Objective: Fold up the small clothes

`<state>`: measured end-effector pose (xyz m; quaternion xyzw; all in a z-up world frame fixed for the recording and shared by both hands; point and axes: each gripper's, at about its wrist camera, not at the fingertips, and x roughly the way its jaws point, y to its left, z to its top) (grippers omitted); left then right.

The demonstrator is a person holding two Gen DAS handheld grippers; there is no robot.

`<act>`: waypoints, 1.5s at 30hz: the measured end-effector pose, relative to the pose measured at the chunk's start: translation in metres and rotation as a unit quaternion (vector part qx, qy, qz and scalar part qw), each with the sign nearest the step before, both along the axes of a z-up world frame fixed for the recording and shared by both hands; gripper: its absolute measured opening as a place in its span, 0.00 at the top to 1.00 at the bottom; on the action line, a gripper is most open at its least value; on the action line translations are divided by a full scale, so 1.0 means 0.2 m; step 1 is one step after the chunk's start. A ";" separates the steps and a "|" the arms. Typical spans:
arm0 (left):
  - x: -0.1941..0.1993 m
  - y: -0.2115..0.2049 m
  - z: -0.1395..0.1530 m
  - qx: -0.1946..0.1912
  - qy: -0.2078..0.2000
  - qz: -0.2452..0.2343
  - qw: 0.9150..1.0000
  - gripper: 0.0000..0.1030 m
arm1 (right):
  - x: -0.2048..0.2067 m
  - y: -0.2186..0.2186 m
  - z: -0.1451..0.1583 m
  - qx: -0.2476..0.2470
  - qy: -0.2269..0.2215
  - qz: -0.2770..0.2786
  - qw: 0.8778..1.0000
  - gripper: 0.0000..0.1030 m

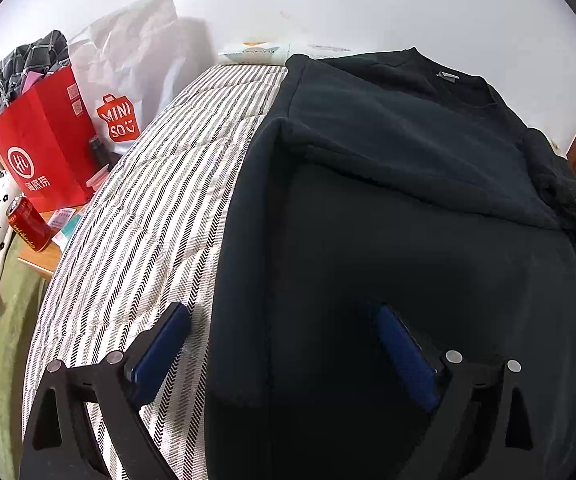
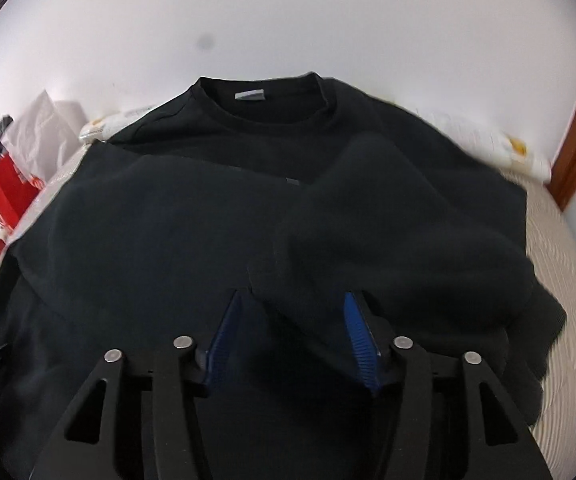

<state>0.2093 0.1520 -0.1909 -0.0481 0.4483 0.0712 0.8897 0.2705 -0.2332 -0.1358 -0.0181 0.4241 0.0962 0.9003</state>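
Black sweatshirt [image 2: 216, 220] (sleeves folded in); left gripper [image 1: 284, 316] and right gripper [image 2: 293, 300] gape apart.

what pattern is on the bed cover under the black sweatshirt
Grey-and-white herringbone stripes on the bed cover, clearest in the left wrist view.

We see a matt black cloth sweatshirt [image 1: 407, 152] on a woven striped bedcover [image 1: 160, 200], beside a glossy red paper bag [image 1: 44, 136] and shiny metal can [image 1: 30, 224].
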 end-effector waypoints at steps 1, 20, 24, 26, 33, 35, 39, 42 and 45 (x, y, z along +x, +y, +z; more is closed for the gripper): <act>0.00 0.00 0.00 0.000 0.000 0.000 1.000 0.07 | -0.04 -0.03 0.02 0.003 -0.004 0.001 1.000 0.44; -0.08 0.05 0.05 -0.081 -0.004 -0.019 0.997 0.06 | -0.05 -0.90 -0.04 0.159 0.029 -0.178 0.971 0.28; -0.11 0.10 0.07 -0.079 -0.011 -0.010 0.997 0.06 | 0.02 -0.81 -0.01 0.164 0.021 -0.160 0.973 0.59; -0.11 0.12 0.07 -0.080 -0.011 -0.005 0.997 0.06 | 0.01 -0.76 0.05 0.132 0.004 -0.165 0.977 0.89; -0.14 0.20 0.09 -0.079 -0.020 -0.004 0.997 0.06 | -0.10 -0.43 0.38 0.112 -0.066 -0.104 0.986 0.95; -0.14 0.22 0.10 -0.083 -0.025 -0.003 0.996 0.06 | -0.10 -0.29 0.44 0.122 -0.069 -0.076 0.987 0.95; -0.15 0.27 0.13 -0.092 -0.036 0.006 0.995 0.06 | -0.05 0.04 0.49 0.137 -0.073 -0.019 0.988 0.95; -0.15 0.28 0.16 -0.094 -0.040 0.006 0.995 0.06 | 0.00 0.32 0.50 0.154 -0.069 0.026 0.985 0.95; -0.13 0.27 0.19 -0.092 -0.047 0.003 0.995 0.06 | 0.05 0.59 0.46 0.149 -0.064 0.064 0.985 0.94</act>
